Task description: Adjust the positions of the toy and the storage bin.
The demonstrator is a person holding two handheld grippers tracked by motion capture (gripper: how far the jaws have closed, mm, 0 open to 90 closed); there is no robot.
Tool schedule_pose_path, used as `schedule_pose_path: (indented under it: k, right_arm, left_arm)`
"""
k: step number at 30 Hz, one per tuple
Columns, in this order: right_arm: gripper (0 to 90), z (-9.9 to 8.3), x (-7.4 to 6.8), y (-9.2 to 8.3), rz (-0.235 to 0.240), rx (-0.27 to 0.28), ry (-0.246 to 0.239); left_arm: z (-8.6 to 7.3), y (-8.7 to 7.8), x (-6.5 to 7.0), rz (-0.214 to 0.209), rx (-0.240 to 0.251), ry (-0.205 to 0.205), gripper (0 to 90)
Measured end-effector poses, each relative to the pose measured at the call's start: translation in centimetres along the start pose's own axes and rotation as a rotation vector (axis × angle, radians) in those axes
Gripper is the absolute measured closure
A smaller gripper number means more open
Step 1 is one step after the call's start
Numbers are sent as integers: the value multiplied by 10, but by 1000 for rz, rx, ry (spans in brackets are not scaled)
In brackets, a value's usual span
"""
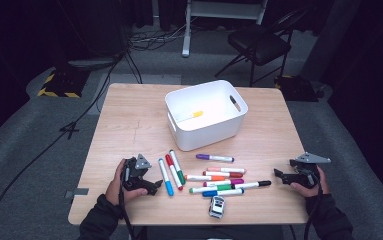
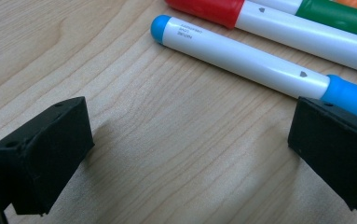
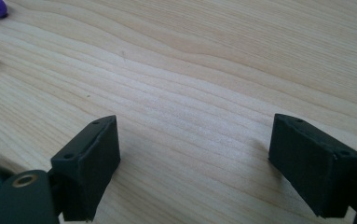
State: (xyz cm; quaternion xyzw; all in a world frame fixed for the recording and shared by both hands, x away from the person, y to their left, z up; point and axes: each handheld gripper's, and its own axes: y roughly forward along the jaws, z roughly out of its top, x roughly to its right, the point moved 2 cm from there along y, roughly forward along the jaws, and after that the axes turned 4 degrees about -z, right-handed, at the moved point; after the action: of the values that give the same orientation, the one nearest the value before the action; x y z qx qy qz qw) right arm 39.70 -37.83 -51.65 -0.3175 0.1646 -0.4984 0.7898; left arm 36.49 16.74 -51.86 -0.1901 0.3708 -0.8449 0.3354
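Blue marker (image 2: 246, 63) runs partly hidden behind left tool (image 2: 185, 154).

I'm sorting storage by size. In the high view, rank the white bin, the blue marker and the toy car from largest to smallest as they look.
1. White bin, by far the largest.
2. Blue marker, long and thin.
3. Toy car, shorter than the marker though wider, and a little nearer the camera.

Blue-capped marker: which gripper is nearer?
Left. The left gripper sits just beside the blue-capped marker; the right gripper is across the marker pile, by the table's right edge.
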Motion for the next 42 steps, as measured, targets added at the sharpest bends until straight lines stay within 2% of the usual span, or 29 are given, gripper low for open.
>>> schedule_pose_path:
  k: [7, 9, 10, 12, 15, 17, 18, 19, 21, 24, 27, 34, 42]
  right_arm:
    - [158, 1, 1, 0, 5, -3, 1]
    - [186, 2, 1, 1, 13, 3, -14]
    - [200, 3, 2, 1, 19, 11, -16]
    - [200, 12, 4, -2, 23, 39, -13]
    - [208, 35, 3, -9, 32, 101, -26]
    - [211, 51, 2, -12, 33, 124, -45]
    - [211, 51, 2, -12, 33, 124, -45]
    - [214, 75, -2, -14, 48, 167, -41]
    - [216, 94, -5, -15, 60, 191, -44]
    - [214, 125, -11, -14, 70, 210, -75]
    - [213, 148, -18, -11, 86, 231, -87]
    - [211, 184, -31, -8, 98, 267, -88]
    - [213, 205, -45, 7, 104, 255, -110]
  left_arm:
    - [-1, -1, 1, -1, 2, -6, 5]
    - [-2, -2, 1, 12, 2, -4, 6]
    - [-3, -2, 2, 3, 2, -7, 6]
    - [-4, -3, 2, 17, 8, -11, 6]
    - [-6, -4, 4, 8, 0, -21, 6]
    - [-6, -5, 3, 23, 2, -15, 6]
    - [-6, -5, 3, 23, 2, -15, 6]
    - [-6, -5, 3, 21, 2, -15, 6]
    - [-6, -5, 3, 21, 4, -12, 6]
    - [-6, -5, 3, 21, 1, -15, 6]
    - [-6, -5, 3, 22, 1, -15, 6]
    - [-7, -5, 4, 16, 1, -21, 6]
    - [-7, -5, 4, 16, 1, -20, 6]
